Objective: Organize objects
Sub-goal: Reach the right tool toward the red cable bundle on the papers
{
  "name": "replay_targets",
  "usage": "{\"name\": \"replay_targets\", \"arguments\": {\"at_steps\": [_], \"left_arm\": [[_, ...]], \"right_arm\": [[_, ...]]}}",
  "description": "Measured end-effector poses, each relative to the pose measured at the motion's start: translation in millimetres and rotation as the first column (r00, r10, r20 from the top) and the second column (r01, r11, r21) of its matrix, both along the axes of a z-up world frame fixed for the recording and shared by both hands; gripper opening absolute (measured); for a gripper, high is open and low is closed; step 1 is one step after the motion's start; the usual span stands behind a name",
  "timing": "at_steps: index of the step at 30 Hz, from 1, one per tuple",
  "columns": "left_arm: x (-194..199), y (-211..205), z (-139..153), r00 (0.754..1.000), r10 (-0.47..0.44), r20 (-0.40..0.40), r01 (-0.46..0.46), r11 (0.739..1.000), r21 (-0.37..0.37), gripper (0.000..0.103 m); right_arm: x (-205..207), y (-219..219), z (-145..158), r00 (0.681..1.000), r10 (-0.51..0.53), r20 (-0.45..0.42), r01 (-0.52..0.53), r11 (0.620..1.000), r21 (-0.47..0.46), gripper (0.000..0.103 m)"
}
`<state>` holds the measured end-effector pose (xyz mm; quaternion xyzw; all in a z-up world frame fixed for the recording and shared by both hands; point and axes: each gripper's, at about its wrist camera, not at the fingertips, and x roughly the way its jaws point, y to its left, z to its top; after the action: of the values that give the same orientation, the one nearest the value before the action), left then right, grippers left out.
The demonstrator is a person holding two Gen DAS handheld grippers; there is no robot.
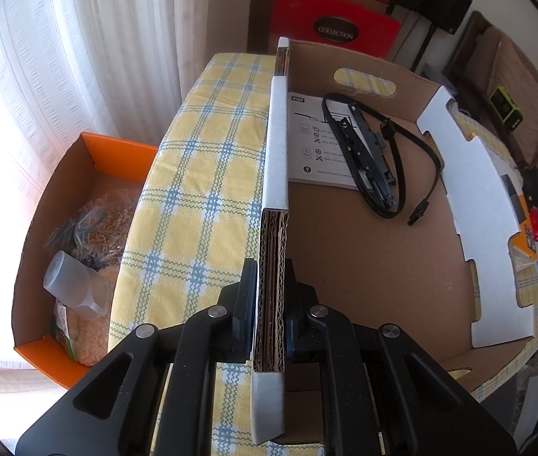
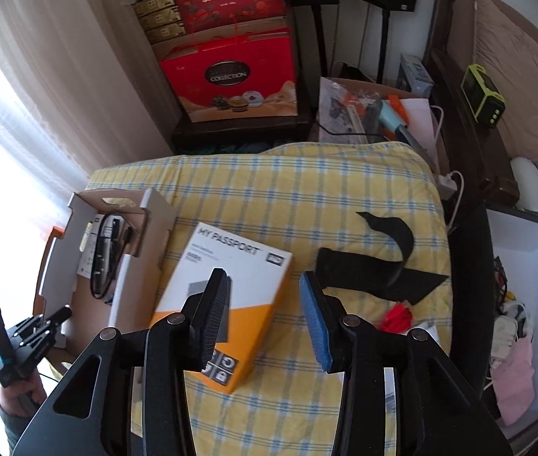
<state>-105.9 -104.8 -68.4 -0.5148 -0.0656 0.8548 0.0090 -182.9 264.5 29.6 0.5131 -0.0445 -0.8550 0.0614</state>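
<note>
Clamping the near wall of the cardboard box [image 1: 272, 285], the left gripper [image 1: 270, 304] is clenched on its corrugated edge. Contents of box — a black cable [image 1: 402, 159] coiled over a leaflet [image 1: 318, 140]. Right gripper [image 2: 265, 311] — released, nothing between its pads, poised above the hard-drive carton [image 2: 230, 266], which lies flat on the yellow checked worktop [image 2: 307, 190] just beside the cardboard box. Black fabric strip [image 2: 375, 269] lies nearby.
</note>
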Motion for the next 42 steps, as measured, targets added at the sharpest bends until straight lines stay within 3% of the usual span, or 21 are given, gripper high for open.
{"name": "replay_targets", "arguments": {"at_steps": [7,16,30,42], "left_arm": [[0,0,0,1.000,-0.001,0.000,0.001,1.000,0.001,0.011],[0,0,0,1.000,-0.001,0.000,0.001,1.000,-0.001,0.011],[0,0,0,1.000,-0.003,-0.001,0.003,1.000,0.000,0.011],[0,0,0,1.000,-0.003,-0.001,0.003,1.000,-0.001,0.011]], "right_arm": [[12,50,-19,0.994,-0.103,0.045,0.102,0.995,0.009,0.051],[22,88,-56,0.966,-0.219,0.138,0.225,0.974,-0.031,0.053],[24,96,-91,0.938,-0.250,0.238,0.298,0.935,-0.193,0.053],[15,89,-98,0.938,-0.268,0.222,0.304,0.941,-0.148,0.050]]}}
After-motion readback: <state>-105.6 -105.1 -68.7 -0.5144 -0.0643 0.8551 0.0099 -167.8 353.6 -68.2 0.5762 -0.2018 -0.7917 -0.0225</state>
